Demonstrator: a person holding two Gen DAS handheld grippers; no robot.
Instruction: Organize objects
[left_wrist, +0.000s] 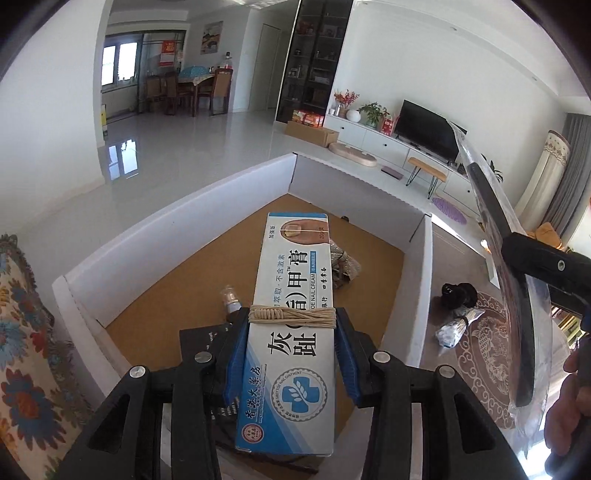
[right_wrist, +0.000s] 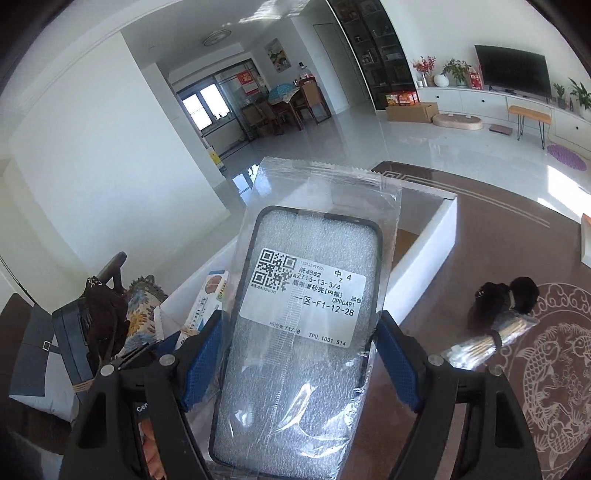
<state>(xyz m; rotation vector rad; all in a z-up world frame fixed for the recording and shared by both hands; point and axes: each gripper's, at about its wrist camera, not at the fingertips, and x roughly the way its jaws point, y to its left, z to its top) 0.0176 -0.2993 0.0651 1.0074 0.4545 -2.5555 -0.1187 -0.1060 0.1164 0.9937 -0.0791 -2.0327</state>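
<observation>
My left gripper (left_wrist: 291, 339) is shut on a long blue-and-white nail cream box (left_wrist: 295, 317) bound with rubber bands, held above the open white box (left_wrist: 177, 210) with a brown floor. My right gripper (right_wrist: 301, 354) is shut on a black phone case in a clear plastic bag (right_wrist: 306, 314) with a white label. The bagged case also shows edge-on at the right of the left wrist view (left_wrist: 506, 266). The cream box shows at the left in the right wrist view (right_wrist: 207, 306). The white box shows behind the case (right_wrist: 424, 251).
Inside the white box lie a small bottle (left_wrist: 231, 299) and a crumpled silvery packet (left_wrist: 343, 262). On the brown patterned table (right_wrist: 480, 240) beside the box lie a black hair tie (right_wrist: 502, 299) and a bagged bundle of sticks (right_wrist: 484, 343). A floral cushion (left_wrist: 26, 350) is at left.
</observation>
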